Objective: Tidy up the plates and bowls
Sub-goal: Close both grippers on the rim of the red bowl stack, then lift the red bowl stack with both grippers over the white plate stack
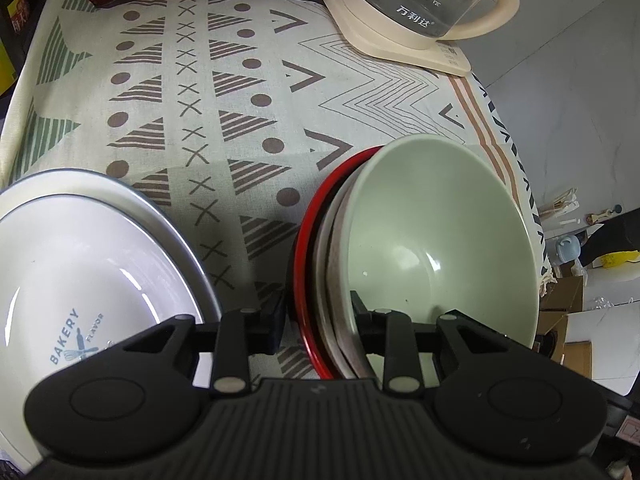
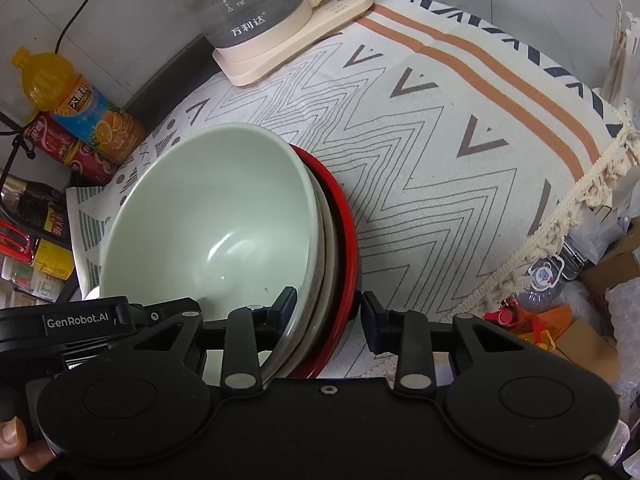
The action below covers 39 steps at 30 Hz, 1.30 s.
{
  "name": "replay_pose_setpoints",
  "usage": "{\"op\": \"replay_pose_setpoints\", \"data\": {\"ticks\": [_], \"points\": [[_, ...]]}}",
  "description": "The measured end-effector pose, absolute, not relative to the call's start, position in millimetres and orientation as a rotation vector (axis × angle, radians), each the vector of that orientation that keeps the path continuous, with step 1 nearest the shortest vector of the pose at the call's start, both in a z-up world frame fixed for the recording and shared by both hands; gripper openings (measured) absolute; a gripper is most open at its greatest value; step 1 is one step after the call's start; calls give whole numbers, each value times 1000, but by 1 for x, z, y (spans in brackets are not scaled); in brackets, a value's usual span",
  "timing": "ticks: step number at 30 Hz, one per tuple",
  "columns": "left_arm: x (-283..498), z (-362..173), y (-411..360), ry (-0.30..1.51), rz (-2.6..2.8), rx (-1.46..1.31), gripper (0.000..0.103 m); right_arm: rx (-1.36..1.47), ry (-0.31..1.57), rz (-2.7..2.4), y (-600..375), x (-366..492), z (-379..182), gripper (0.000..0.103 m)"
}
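Note:
A pale green bowl (image 1: 440,232) (image 2: 208,208) is nested in a stack of bowls, with pale ones under it and a red bowl (image 1: 316,208) (image 2: 345,216) outermost. The stack sits on a patterned tablecloth (image 1: 240,120). My left gripper (image 1: 318,312) straddles the stack's left rim, one finger outside the red bowl and one inside the green, pads against both. My right gripper (image 2: 328,306) clamps the opposite rim the same way. A white plate (image 1: 60,272) printed "BAKERY" lies on a grey-rimmed plate (image 1: 132,190) to the left.
A glass kettle (image 1: 416,4) (image 2: 248,4) on its cream base stands at the back of the table. Drink bottles (image 2: 76,100) line the back left. The fringed cloth edge (image 2: 568,208) drops off at the right, with boxes and clutter below.

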<state>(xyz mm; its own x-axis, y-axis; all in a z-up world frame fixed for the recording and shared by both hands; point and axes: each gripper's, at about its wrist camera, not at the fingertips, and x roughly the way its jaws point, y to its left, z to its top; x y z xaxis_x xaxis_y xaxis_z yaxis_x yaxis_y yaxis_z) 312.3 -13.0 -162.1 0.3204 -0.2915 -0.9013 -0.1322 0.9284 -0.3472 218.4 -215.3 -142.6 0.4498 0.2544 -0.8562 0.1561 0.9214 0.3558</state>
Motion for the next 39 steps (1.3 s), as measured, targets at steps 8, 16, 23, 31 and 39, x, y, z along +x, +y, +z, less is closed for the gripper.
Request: {"op": "replay_pose_setpoints", "data": {"ticks": [8,16,23,31,39], "points": [[306,-154,-6,1225,-93,-399,30,404,1089,79,-213,216,-136,33],[296,-136,3,1176,-61,-402,30,394,1050,122,-207,213,-122,33],[286,-123,13,1137,-27,-415,31,388,1016,167,-201,212,-108,33],[271,-108,30,1094,26,-440,31,367,987,228,-188,213,-96,33],[253,-104,51,1067,91,-475,31,344,972,292,-169,213,-87,33]]}}
